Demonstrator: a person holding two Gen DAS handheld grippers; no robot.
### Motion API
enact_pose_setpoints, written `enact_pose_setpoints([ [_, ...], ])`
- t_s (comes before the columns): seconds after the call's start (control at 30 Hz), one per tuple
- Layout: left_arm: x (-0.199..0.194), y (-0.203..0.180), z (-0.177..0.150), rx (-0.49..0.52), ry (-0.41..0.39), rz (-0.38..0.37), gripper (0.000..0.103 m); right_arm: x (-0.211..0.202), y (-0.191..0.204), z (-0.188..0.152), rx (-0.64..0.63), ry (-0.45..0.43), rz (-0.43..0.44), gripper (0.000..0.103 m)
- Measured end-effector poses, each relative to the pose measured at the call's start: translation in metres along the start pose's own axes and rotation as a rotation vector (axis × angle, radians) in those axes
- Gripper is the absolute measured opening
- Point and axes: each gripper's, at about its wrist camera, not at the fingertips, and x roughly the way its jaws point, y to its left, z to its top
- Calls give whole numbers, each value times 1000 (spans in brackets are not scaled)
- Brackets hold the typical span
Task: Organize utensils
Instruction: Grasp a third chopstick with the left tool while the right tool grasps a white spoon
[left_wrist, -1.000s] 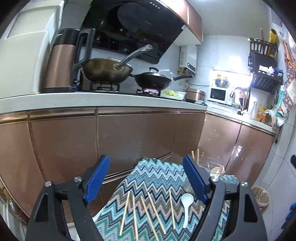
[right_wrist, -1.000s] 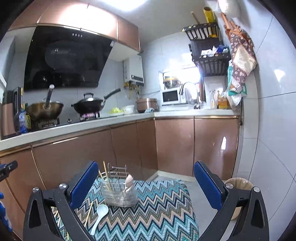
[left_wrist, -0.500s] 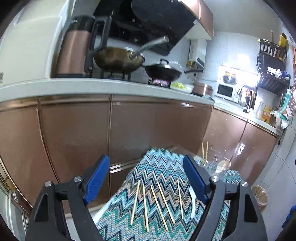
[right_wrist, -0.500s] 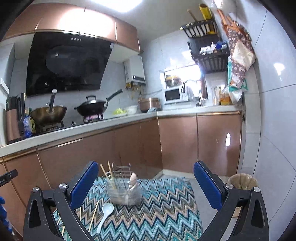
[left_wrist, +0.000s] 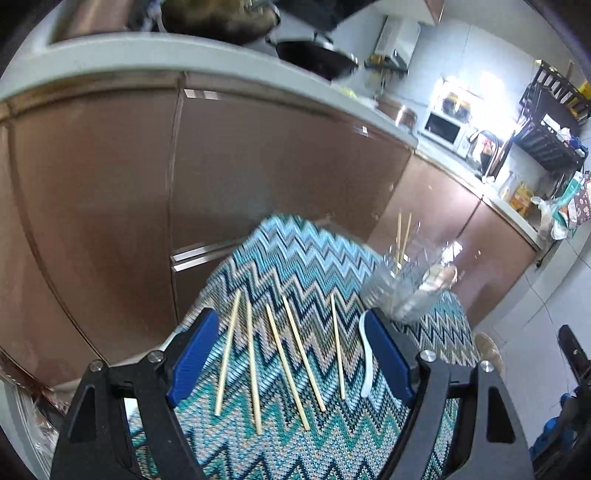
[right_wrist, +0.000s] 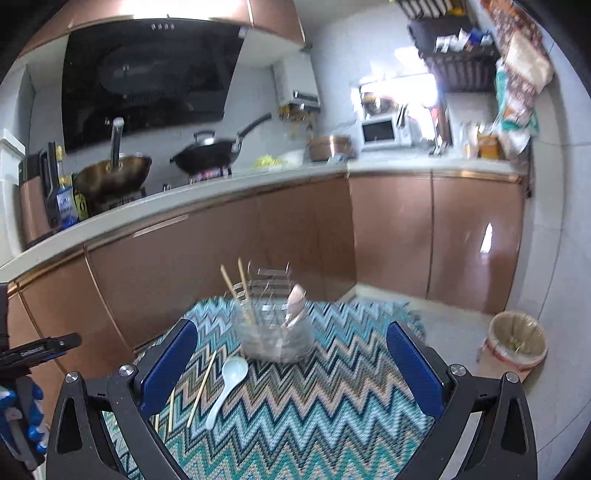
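Several wooden chopsticks lie loose on a zigzag-patterned cloth. A white spoon lies to their right, also in the right wrist view. A clear utensil holder stands on the cloth with two chopsticks and a spoon in it. My left gripper is open and empty, just above the loose chopsticks. My right gripper is open and empty, in front of the holder.
Copper-coloured kitchen cabinets run behind the cloth-covered table. Woks sit on the stove above. A waste bin stands on the floor at the right. My left gripper shows at the left edge of the right wrist view.
My left gripper has tilted down and come closer to the loose chopsticks. My right gripper has come closer to the utensil holder. Both stay open.
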Motion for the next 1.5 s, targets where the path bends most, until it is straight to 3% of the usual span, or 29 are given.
enact_pose_setpoints([
  [0.2, 70, 11, -1, -46, 190, -40, 63, 52, 0, -16, 33, 147, 104, 82],
  [0.33, 115, 18, 1, -67, 296, -28, 55, 89, 3, -31, 52, 247, 161, 71],
  [0.5, 157, 23, 2, -77, 393, -16, 38, 139, 9, -52, 66, 371, 221, 59],
  [0.93, 220, 33, 4, -89, 516, 14, 26, 234, 28, -79, 65, 514, 313, 43],
  [1.2, 237, 38, 3, -114, 560, 22, 18, 267, 36, -87, 48, 553, 342, 30],
  [1.5, 246, 39, 2, -118, 595, 27, 16, 294, 43, -91, 10, 593, 355, 20],
])
